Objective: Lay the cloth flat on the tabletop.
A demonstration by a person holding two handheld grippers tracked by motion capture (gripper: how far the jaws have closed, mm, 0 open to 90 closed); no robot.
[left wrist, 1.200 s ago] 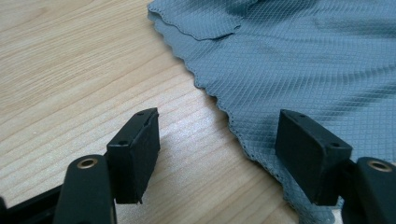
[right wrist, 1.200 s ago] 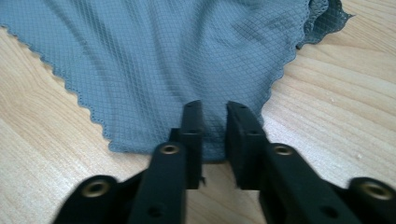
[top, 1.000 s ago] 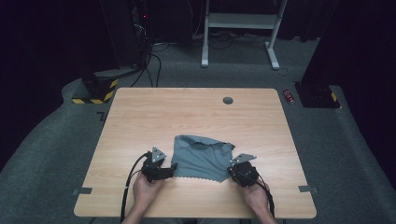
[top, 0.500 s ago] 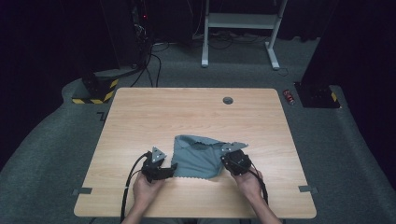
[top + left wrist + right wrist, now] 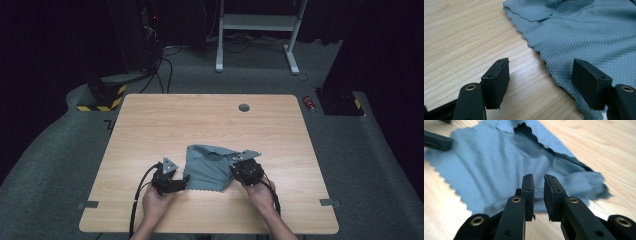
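Left gripper at the cloth's left edge, jaws wide, straddling the scalloped hem, probably ready to pin it. Right gripper at the cloth's right side, jaws narrow, just parting, nothing between, likely after letting go. One cloth, two grippers, one table.

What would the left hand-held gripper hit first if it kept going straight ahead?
Likely the cloth: the left hand-held gripper points along the table with its open jaws straddling the scalloped edge.
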